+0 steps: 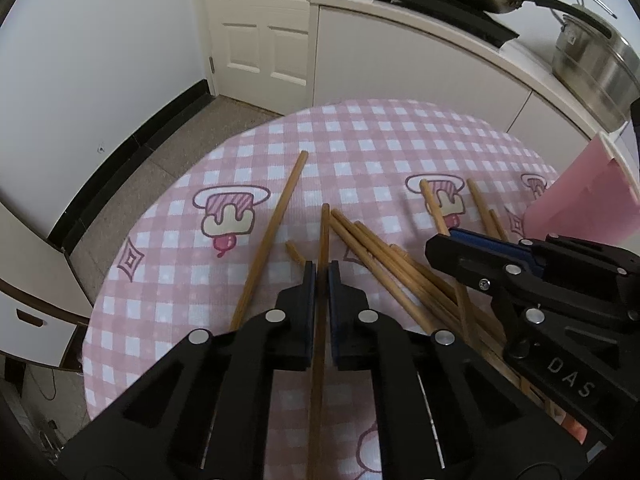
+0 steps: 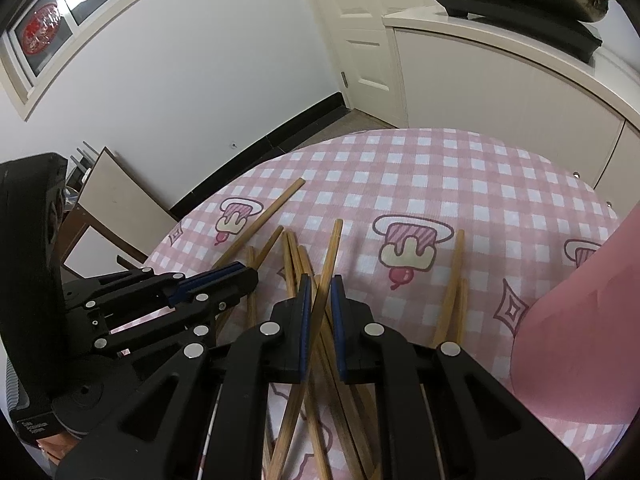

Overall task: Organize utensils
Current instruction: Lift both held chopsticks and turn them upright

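Between the left tongs [image 1: 322, 270], pinched tight, one thin brown wooden chopstick [image 1: 323, 236], singled out from the loose pile [image 1: 400, 276] just right of them. Between the right tongs [image 2: 320, 284], likewise clamped, another wooden chopstick [image 2: 330, 256], presumably for the pink holder [image 2: 580, 320] to their right on the pink-checked worktop [image 2: 440, 168].

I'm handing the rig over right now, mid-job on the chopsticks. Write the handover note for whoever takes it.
Left gripper: shut on one chopstick, which runs between its fingers.
Right gripper: shut on another chopstick, held at a slant.
Loose chopsticks lie scattered and crossed on the pink checked tablecloth; one lies apart on the left.
Pink container stands at the right edge of the table.
Done: two sticks gripped. No stick can be seen in the container.
Left: gather the remaining chopsticks.
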`<move>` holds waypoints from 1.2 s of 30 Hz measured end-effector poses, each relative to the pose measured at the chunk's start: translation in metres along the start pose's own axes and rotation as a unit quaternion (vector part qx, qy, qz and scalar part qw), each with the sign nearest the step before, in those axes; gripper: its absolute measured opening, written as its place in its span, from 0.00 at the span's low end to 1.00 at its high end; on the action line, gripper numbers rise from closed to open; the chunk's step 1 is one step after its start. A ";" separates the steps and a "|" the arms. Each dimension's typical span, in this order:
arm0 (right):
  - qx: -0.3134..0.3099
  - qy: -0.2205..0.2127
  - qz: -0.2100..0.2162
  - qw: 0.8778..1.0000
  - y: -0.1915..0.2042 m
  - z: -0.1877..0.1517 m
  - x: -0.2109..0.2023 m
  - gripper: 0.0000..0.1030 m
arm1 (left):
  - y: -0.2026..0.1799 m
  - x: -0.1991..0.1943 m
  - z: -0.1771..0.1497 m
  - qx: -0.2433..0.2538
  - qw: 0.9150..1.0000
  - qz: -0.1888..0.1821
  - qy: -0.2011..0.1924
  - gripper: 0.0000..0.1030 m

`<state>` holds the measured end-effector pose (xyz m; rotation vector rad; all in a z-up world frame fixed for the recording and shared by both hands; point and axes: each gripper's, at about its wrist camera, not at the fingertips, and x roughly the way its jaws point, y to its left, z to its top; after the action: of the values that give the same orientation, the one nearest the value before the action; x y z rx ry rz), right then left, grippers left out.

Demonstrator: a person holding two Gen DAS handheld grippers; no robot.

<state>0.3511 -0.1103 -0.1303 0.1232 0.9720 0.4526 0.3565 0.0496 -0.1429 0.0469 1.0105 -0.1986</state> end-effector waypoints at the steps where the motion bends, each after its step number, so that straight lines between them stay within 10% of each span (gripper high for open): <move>1: 0.000 -0.001 0.002 1.000 0.001 0.000 -0.002 0.08 | 0.000 -0.002 0.000 0.000 1.000 -0.001 -0.002 0.06; 13: -0.004 -0.002 0.005 1.000 0.012 -0.003 -0.021 0.07 | -0.006 -0.052 0.000 -0.006 0.999 -0.009 -0.048 0.06; 36: 0.018 0.040 -0.027 0.999 -0.005 0.013 0.030 0.09 | -0.004 -0.027 0.005 -0.013 0.999 -0.011 -0.032 0.06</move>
<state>0.3781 -0.1010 -0.1477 0.1126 1.0592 0.3928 0.3463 0.0486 -0.1174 0.0067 0.9491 -0.2058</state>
